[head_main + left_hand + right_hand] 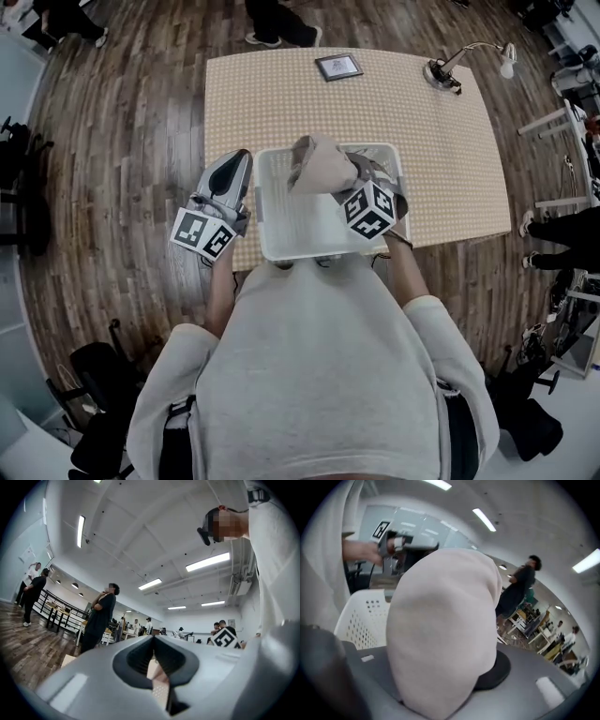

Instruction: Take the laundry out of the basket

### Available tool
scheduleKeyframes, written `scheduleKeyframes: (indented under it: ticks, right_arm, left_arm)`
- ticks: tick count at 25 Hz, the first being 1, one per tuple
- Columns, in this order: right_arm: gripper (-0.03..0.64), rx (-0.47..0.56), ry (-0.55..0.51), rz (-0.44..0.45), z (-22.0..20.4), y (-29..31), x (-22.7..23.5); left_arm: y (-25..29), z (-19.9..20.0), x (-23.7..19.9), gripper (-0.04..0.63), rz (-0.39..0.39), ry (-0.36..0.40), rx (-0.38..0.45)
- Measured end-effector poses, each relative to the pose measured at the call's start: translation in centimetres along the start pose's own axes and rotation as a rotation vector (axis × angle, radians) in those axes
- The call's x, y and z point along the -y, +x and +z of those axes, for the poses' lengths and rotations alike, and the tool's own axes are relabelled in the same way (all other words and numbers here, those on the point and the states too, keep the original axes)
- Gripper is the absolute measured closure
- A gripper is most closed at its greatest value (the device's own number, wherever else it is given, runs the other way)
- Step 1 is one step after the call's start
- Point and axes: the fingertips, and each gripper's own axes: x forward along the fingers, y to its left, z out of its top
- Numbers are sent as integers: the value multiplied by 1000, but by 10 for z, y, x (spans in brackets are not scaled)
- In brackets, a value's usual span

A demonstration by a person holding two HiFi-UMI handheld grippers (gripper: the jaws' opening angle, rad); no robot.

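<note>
A white perforated laundry basket (267, 220) stands at the near edge of the table. My right gripper (350, 178) is shut on a beige cloth (322, 165), which hangs bunched above the basket. In the right gripper view the cloth (440, 634) fills the space between the jaws and hides their tips, with the basket wall (365, 616) below and to the left. My left gripper (236, 167) is held just left of the basket, over the table's edge, with its jaws together and nothing in them. In the left gripper view its jaws (152, 641) point roughly level into the room.
The table (281, 103) has a beige dotted top. On its far side lie a small framed tablet (338, 67) and a desk lamp (448, 73). Wooden floor surrounds it. People stand beyond the table (99, 618) and at the right (562, 230).
</note>
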Motion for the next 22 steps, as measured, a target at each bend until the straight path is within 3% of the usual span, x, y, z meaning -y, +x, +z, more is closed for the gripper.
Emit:
scheduleKeyframes:
  ticks: [6,8,11,15,22]
  right_arm:
    - [367,515,693,13,24,-48,37]
    - [367,633,839,11,20,-60,48]
    - [367,673,885,13,9,-61,57]
    - [367,677,867,30,-1,-66,50]
    - [364,687,821,3,-1,-86,34]
  left_arm:
    - [6,5,15,588,17,31,-5]
    - [7,5,20,588,26,40,-12]
    - [9,3,27,588,49,60,-36]
    - [4,-7,44,588,73,75,-75]
    - [-5,-12,62,588,58,72,-66]
